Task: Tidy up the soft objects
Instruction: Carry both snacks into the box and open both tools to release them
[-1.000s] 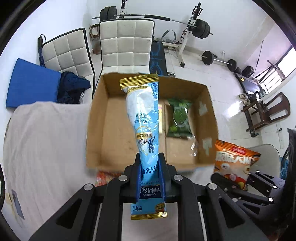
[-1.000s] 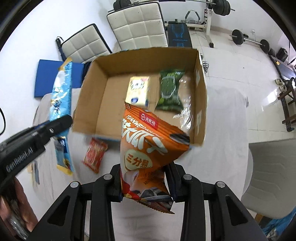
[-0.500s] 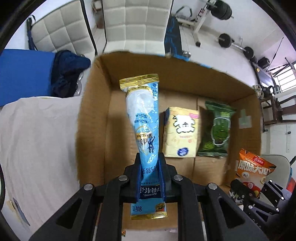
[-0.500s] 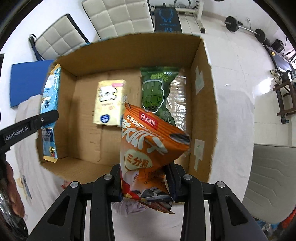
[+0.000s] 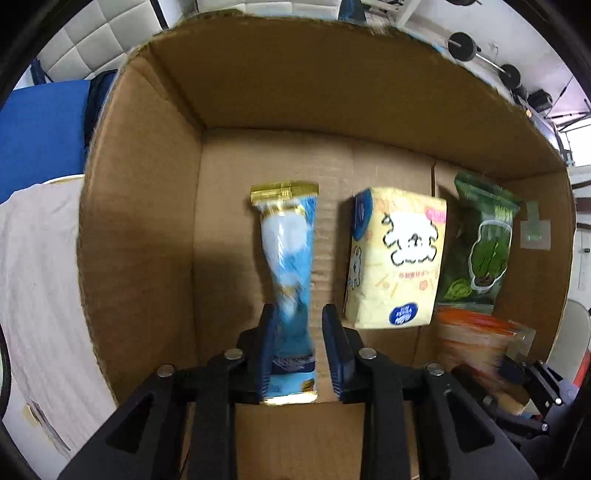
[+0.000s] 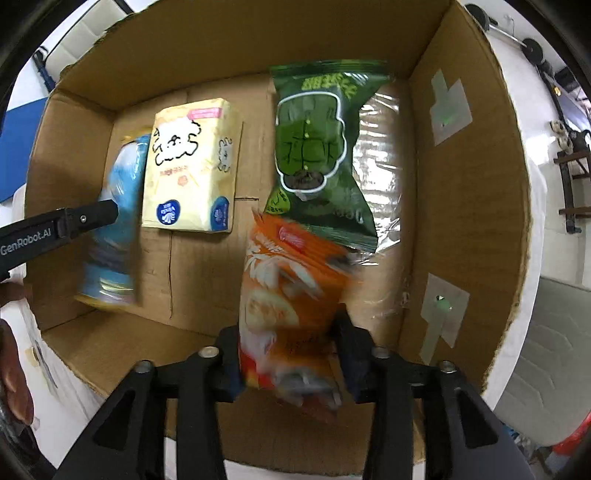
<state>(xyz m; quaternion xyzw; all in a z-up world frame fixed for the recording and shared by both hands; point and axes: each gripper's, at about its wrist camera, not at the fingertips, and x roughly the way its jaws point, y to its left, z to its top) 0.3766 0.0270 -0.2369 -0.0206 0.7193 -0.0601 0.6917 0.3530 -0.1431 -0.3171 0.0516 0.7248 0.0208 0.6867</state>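
Observation:
Both grippers reach down into an open cardboard box [image 5: 140, 229] [image 6: 469, 206]. My left gripper [image 5: 297, 350] has its fingers apart, with a gap on the right side of the long blue ice-cream packet [image 5: 288, 266], which stands blurred between them over the box floor. My right gripper [image 6: 291, 354] has its fingers spread around the blurred orange snack bag [image 6: 288, 302] near the box's right side. A yellow tissue pack [image 5: 395, 258] [image 6: 192, 170] and a green snack bag [image 5: 484, 247] [image 6: 314, 155] lie on the box floor.
A clear plastic wrapper [image 6: 380, 177] lies against the box's right wall under the green bag. The box stands on a white cloth-covered table [image 5: 33, 280]. A blue cushion [image 5: 40, 129] and white padded chairs [image 5: 99, 33] stand behind it.
Both grippers have dropped from above the box down into it. The left fingers have opened off the blue packet. The right fingers have spread and the orange bag is slipping down, blurred.

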